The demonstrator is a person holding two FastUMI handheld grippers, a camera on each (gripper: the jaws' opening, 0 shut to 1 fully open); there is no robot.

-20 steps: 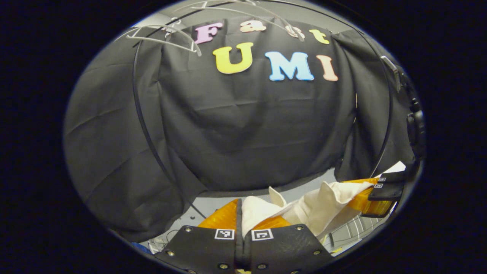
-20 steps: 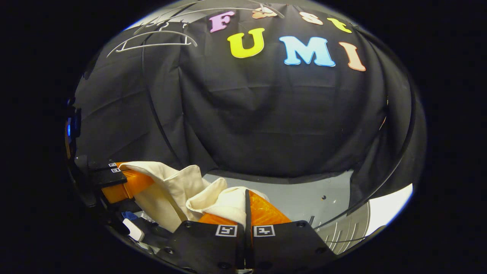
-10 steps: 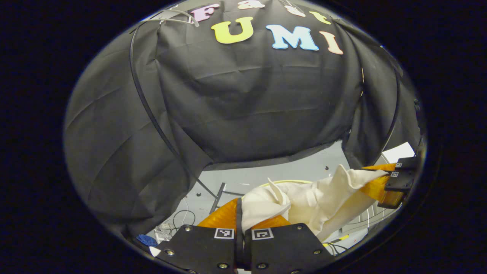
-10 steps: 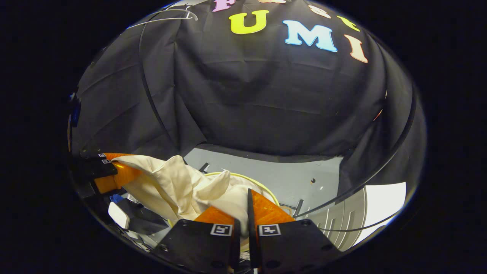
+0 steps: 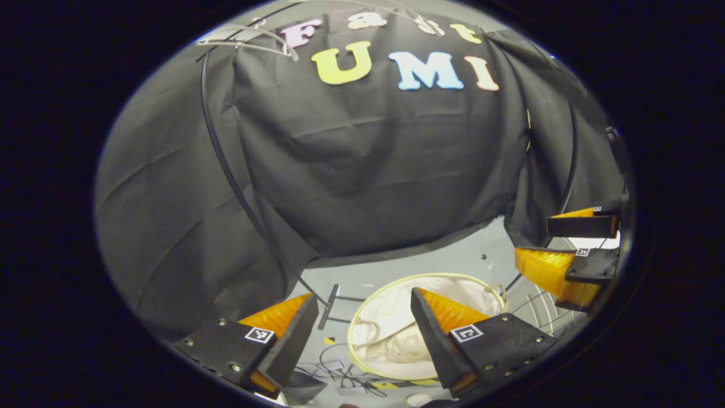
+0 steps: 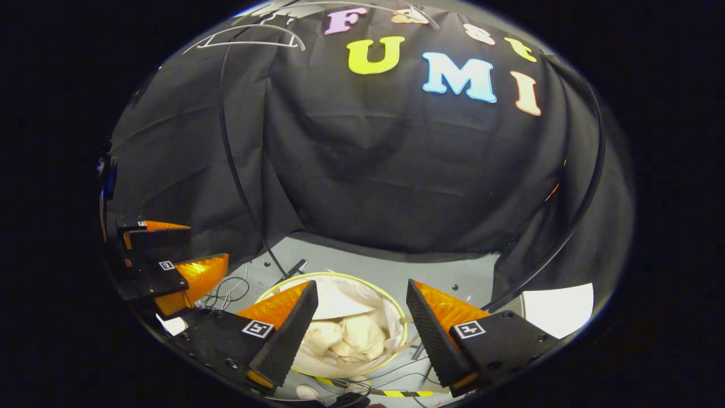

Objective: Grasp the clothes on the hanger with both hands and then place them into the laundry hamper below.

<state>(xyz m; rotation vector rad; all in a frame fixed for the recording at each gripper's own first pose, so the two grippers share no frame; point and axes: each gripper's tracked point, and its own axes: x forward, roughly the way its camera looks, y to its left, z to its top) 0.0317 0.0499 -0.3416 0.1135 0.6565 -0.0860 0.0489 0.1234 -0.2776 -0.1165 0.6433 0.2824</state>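
Observation:
The cream garment (image 5: 396, 345) (image 6: 345, 334) lies crumpled inside the round laundry hamper (image 5: 436, 275) (image 6: 340, 275), which has a yellow-green rim and stands on the grey floor below. My left gripper (image 5: 362, 317) hangs open above the hamper with nothing between its fingers. My right gripper (image 6: 362, 314) is open too, directly over the garment and apart from it. In the left gripper view the right gripper (image 5: 532, 241) stands open at the right edge. The left gripper (image 6: 207, 243) appears open at the left edge of the right gripper view.
Bare white hangers (image 5: 249, 39) (image 6: 249, 39) hang on the rack at the top left. A thin black rack pole (image 5: 226, 170) (image 6: 232, 164) curves down to the floor. Loose cables (image 5: 334, 357) (image 6: 226, 289) and striped tape (image 6: 396, 392) lie around the hamper.
Both grippers were shut on the cream garment and lowering it. Now both have opened, and the garment has dropped into the hamper.

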